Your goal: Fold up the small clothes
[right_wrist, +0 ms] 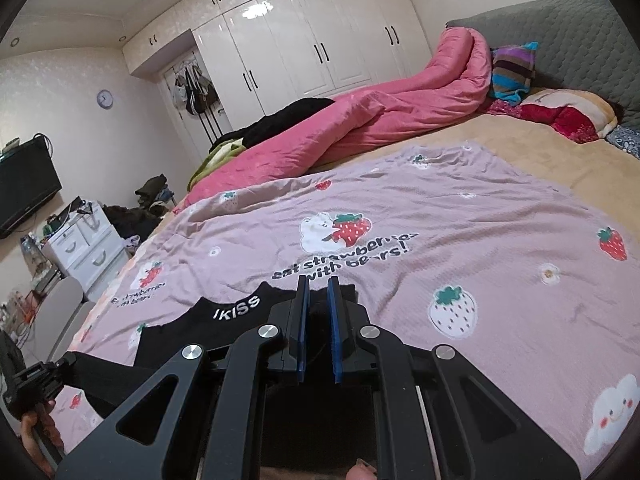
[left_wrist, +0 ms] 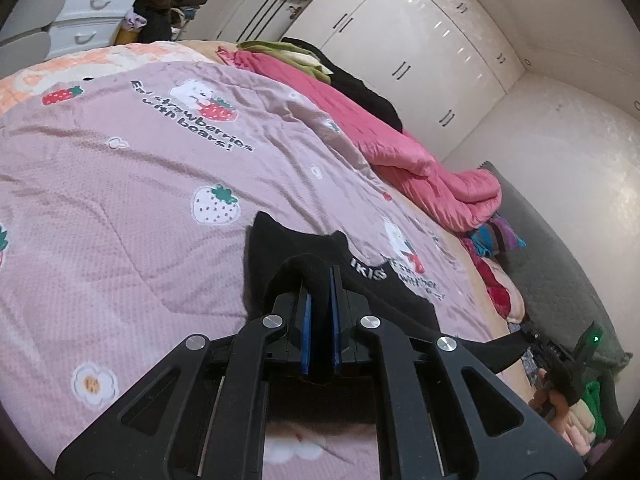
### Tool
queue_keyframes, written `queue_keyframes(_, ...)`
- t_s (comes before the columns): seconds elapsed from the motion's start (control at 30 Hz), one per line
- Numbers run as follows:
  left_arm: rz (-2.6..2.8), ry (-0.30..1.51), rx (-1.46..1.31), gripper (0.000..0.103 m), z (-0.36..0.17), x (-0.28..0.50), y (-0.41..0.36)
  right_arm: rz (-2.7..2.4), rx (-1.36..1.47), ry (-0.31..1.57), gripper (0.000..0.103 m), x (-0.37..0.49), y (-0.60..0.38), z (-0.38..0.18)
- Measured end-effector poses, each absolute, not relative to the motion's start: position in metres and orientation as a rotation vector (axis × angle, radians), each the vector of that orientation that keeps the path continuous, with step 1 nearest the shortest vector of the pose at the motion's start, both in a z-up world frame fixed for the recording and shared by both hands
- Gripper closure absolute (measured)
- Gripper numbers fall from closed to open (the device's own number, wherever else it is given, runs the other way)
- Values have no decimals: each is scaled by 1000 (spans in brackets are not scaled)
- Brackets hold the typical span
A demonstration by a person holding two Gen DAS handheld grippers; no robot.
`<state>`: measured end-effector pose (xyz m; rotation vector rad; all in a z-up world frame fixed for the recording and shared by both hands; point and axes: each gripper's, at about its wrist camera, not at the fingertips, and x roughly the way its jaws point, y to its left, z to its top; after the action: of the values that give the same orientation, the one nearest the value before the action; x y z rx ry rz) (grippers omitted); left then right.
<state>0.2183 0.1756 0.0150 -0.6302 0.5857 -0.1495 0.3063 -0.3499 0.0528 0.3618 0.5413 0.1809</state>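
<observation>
A small black knit garment with a white "IKISS" waistband (left_wrist: 370, 274) lies on the pink strawberry-and-bear printed blanket (left_wrist: 132, 200) spread over the bed, at about 6 o'clock in both wrist views. The left gripper (left_wrist: 320, 280) has its blue-padded jaws drawn nearly together on a raised fold of the black cloth. The right gripper (right_wrist: 318, 292) looks likewise pinched on the garment's far edge, though the dark fabric between its pads is hard to read.

The cloth looks light, soft and limp; it will probably sag and bunch wherever it is unsupported, so holding opposite corners of the waistband edge should keep it taut.

The blanket offers broad flat room from 10 to 2 o'clock ahead of both grippers. In the right wrist view, a rolled pink quilt (right_wrist: 360, 128) bounds the bed at 12 o'clock and the blanket's edge falls off at 9 o'clock, toward the white drawer unit (right_wrist: 86, 248).
</observation>
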Motion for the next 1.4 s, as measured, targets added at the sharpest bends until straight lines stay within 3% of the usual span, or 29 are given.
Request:
queue_keyframes(0.3,-109,611,-733,101,-16,258,193,193,417,539,94,348,-342,29)
queue_keyframes(0.67,-72,651,-666,101,-36,281,182,148,432,580,94,360,-339,-5)
queue_keyframes(0.77,-72,633,-644,100,-32,278,179,163,439,629,90,360,-338,-16)
queue_keyframes(0.83,-66,624,-631,98,-29,274,178,157,411,649,81,358,-336,-20)
queue_keyframes(0.87,-60,622,-628,96,-28,272,177,139,388,654,75,355,-335,-21)
queue_keyframes(0.97,-3,581,-618,70,-20,259,174,130,401,649,72,350,-336,-21)
queue_keyframes(1.07,15,541,-582,69,-7,249,170,144,419,620,72,341,-338,-14)
queue_keyframes(1.17,20,536,-512,59,5,241,159,110,372,583,71,330,-338,-4)
queue_keyframes(1.27,4,549,-474,59,7,238,149,102,368,582,71,325,-340,-3)
queue_keyframes(1.33,-20,561,-448,59,5,234,139,110,373,605,75,320,-339,-7)
queue_keyframes(1.4,-42,582,-425,59,0,232,128,118,363,634,86,318,-337,-13)
